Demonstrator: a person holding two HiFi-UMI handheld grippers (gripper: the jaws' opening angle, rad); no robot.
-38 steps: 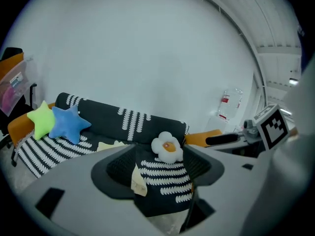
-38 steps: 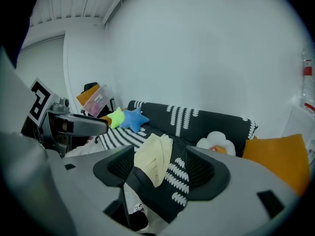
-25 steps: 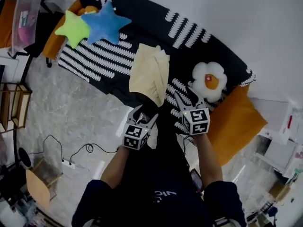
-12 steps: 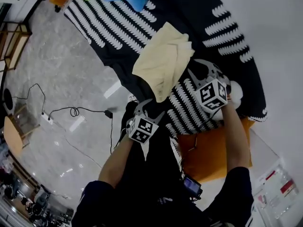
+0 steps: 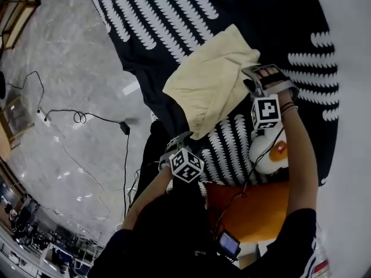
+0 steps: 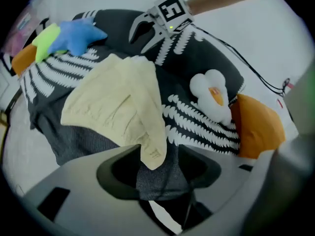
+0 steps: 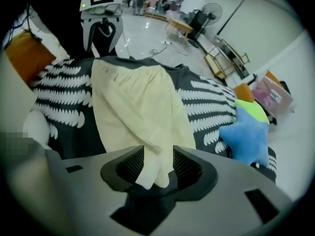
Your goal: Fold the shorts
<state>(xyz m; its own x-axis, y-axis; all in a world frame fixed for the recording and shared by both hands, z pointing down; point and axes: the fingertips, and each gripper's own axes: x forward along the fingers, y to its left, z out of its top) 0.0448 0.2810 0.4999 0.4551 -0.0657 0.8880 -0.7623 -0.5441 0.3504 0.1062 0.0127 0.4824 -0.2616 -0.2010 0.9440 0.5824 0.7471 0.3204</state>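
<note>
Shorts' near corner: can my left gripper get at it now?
Probably yes: the left gripper, its jaws apart though just now closing, has that corner of the shorts between them, uncovered.

Head view: high above the shorts (image 5: 211,88), facing steeply down; the farthest of the three, with the striped cover (image 5: 151,22) under the shorts and the floor (image 5: 64,86) to their left.
Left gripper view: low and very close at the shorts' corner that hangs off the cover's edge, facing along the shorts toward the wall; the egg cushion (image 6: 212,93) lies right of the shorts.
Right gripper view: low and very close at the shorts' opposite edge, facing back toward the open room; the blue star cushion (image 7: 248,132) lies right of the shorts.
Shared: all three hold the shorts and the striped cover; the two gripper views face each other across the shorts, and both show the blue star cushion.
</note>
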